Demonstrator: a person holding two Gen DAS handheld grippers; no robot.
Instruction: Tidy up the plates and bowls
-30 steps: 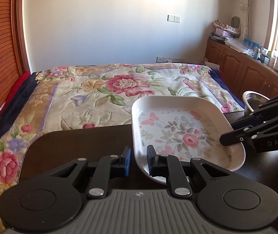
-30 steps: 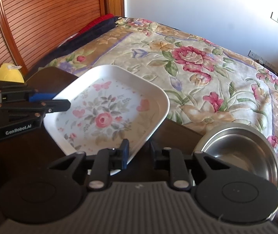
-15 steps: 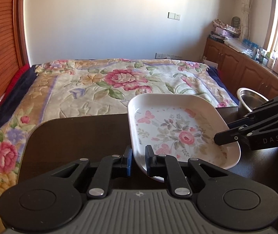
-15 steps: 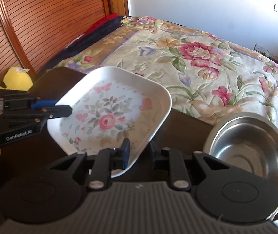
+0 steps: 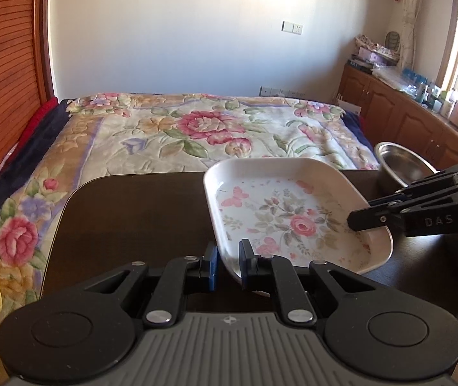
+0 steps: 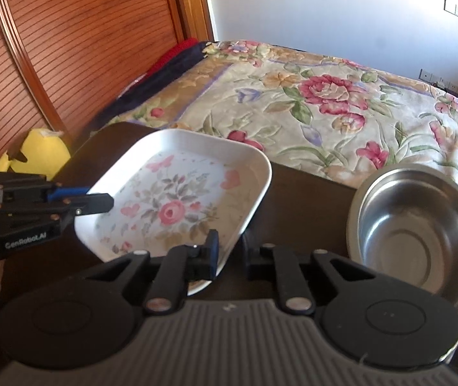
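Both grippers hold one plate over the table

Behind the dark table [image 5: 126, 212] lies a bed [image 5: 196, 128]. The plate [image 5: 293, 218] – white, floral – sits between the two tools, its left rim pinched by the left gripper [image 5: 228, 265] and its right rim by the right gripper [image 6: 229, 251], both jaws closed on it. A steel bowl [image 6: 421, 225] stands just beside it on the right – a yellow toy [image 6: 36, 154] off left.
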